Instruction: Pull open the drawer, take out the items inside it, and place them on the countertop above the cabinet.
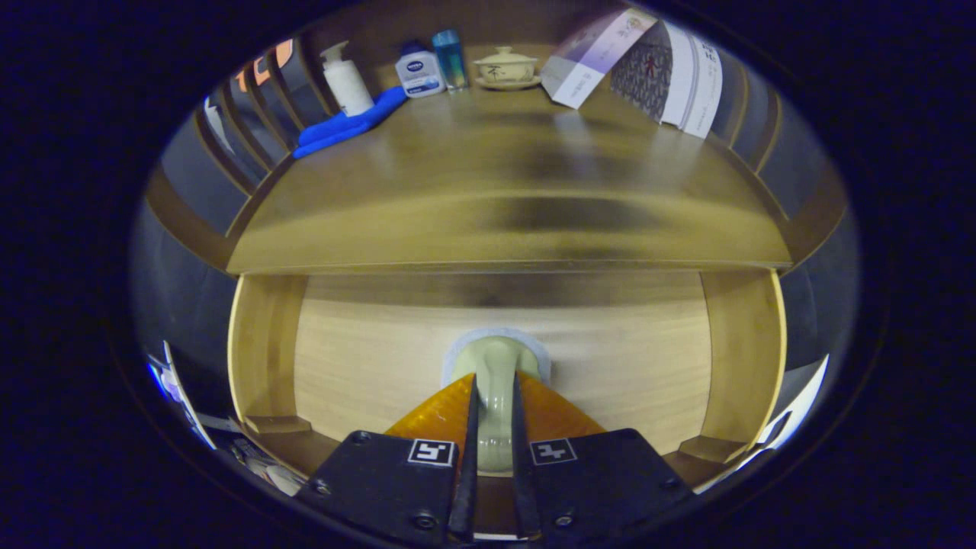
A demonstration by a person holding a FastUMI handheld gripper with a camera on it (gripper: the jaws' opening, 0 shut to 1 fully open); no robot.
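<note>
The wooden drawer (366, 358) stands pulled open below the countertop (488, 175), and its light floor shows bare on both sides of my fingers. My gripper (496, 377) reaches into the drawer's middle. It is shut on a pale green ceramic piece (496, 352) with a light grey-blue rim. The narrow part of the piece runs back between the two orange fingers (438, 412), and its rounded end sticks out just ahead of the tips. Whether the piece rests on the drawer floor or hangs above it I cannot tell.
Along the back of the countertop stand a white pump bottle (347, 84), a blue cloth (343, 126), a white-and-blue bottle (419, 72), a small blue bottle (450, 57), a lidded tea bowl on a saucer (505, 67) and printed boxes (648, 65). Dark slats flank both sides.
</note>
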